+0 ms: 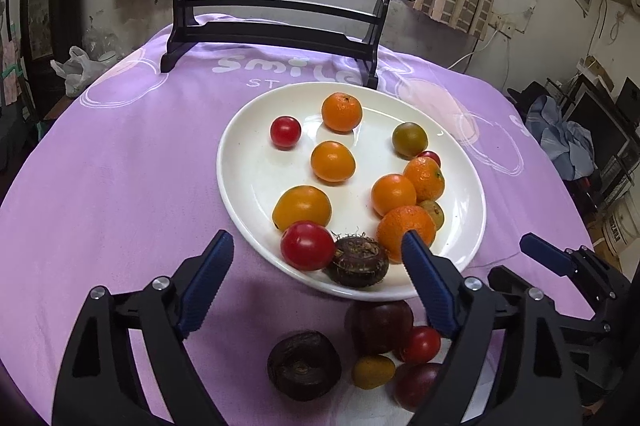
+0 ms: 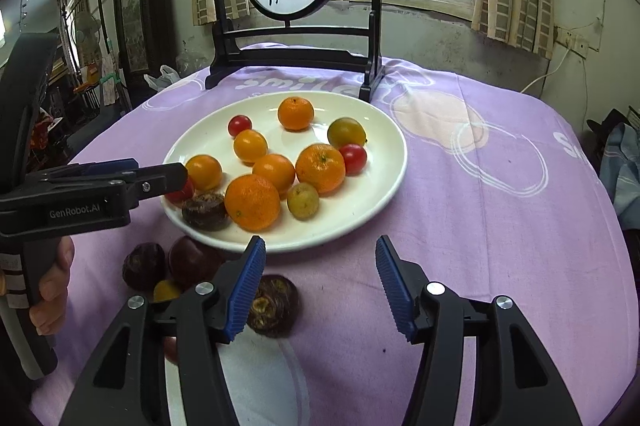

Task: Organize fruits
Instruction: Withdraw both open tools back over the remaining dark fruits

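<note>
A white plate (image 1: 248,194) (image 2: 380,162) on the purple cloth holds several oranges, small tomatoes, greenish kumquats and one dark water chestnut (image 1: 358,260). My left gripper (image 1: 318,242) hangs open over the plate's near rim, above a red tomato (image 1: 307,245) and that chestnut, gripping nothing. Off the plate lie a water chestnut (image 1: 304,364), a dark purple fruit (image 1: 380,324), a small tomato (image 1: 420,344) and a yellow kumquat (image 1: 372,370). My right gripper (image 2: 320,244) stands open and empty in front of the plate. Another water chestnut (image 2: 274,306) lies beside its left finger.
A black stand with a round painted screen (image 1: 280,26) (image 2: 296,38) rises behind the plate. A person's hand (image 2: 52,286) holds the left gripper's handle. The purple cloth (image 2: 500,226) stretches to the right of the plate. Clutter lines the room's edges.
</note>
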The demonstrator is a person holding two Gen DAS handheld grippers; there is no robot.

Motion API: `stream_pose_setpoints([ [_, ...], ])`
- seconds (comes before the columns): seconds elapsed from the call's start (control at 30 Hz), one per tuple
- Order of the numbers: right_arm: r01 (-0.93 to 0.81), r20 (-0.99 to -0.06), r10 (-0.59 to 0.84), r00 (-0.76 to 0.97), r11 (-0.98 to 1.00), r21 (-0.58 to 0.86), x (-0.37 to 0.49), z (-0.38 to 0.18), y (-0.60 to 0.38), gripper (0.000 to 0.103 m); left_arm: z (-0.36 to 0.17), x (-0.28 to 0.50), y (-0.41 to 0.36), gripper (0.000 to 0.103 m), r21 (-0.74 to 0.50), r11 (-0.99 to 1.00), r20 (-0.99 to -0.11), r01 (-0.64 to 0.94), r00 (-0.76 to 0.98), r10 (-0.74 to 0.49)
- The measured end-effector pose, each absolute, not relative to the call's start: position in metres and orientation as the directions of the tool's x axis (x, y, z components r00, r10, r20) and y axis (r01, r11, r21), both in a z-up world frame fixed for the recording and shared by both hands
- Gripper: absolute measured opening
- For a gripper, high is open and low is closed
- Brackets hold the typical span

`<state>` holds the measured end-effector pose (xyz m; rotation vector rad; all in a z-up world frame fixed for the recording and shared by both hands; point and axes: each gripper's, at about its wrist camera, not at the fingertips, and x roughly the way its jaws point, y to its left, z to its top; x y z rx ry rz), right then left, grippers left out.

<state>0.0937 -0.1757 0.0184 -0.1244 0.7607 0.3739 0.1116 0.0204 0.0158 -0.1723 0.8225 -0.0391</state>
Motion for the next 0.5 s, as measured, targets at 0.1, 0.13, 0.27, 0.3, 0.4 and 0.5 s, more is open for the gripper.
stream_pose_setpoints([
  [0.1, -0.367, -0.699, 0.279, 0.659, 0.930, 0.024, 0.086, 0.016, -0.182, 0.058, 0.014, 0.104, 0.020, 0.086, -0.169, 0.985, -0.732, -0.019, 0.671, -0.113],
  [0.13, -0.364, -0.700, 0.277, 0.658, 0.931, 0.026, 0.082, 0.016, -0.185, 0.058, 0.014, 0.101, 0.020, 0.086, -0.169, 0.986, -0.732, -0.012, 0.671, -0.117],
  [0.27, -0.359, -0.697, 0.278, 0.661, 0.933, 0.032, 0.073, 0.016, -0.192, 0.060, 0.010, 0.087, 0.019, 0.086, -0.176, 0.984, -0.738, 0.030, 0.658, -0.152],
  [0.3, -0.359, -0.697, 0.279, 0.661, 0.933, 0.032, 0.071, 0.016, -0.193, 0.060, 0.008, 0.084, 0.020, 0.086, -0.180, 0.983, -0.743, 0.040, 0.649, -0.163],
  [0.4, -0.352, -0.688, 0.276, 0.672, 0.935, 0.031, 0.067, 0.018, -0.195, 0.060, 0.003, 0.073, 0.019, 0.086, -0.160, 0.985, -0.751, 0.063, 0.640, -0.163],
  [0.5, -0.351, -0.679, 0.280, 0.679, 0.936, 0.034, 0.064, 0.020, -0.197, 0.061, -0.003, 0.062, 0.017, 0.086, -0.117, 0.989, -0.755, 0.094, 0.639, -0.150],
])
